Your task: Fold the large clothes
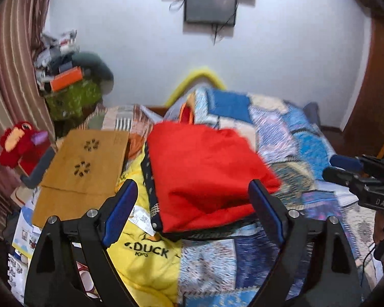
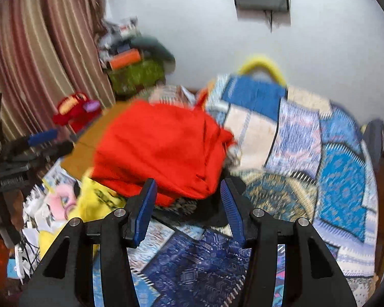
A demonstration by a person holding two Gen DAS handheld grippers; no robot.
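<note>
Though both of my claws are up over the bed, neither has anything in it: the left claw (image 1: 193,206) has its jaws spread wide with only air between them, and the right claw (image 2: 188,208) is parted and bare too. Ahead of both lies the red garment (image 1: 204,174), doubled over into a thick, roughly square bundle. It sits on top of a dark patterned piece (image 1: 151,186) and partly over the yellow jacket (image 1: 143,258), all on the patchwork quilt (image 1: 281,133).

I judge the red piece is mostly folded. Its left edge looks straight, but the right side is lumpy and creased in the right wrist view, so one more tidy-up or a last fold may be needed. Motion blur keeps me from reading the seams.

What is left, as I see it: the yellow jacket is rumpled and unfolded beside the cardboard (image 1: 84,168), and the dark piece under the red one hardly shows, so I cannot tell its state.
</note>
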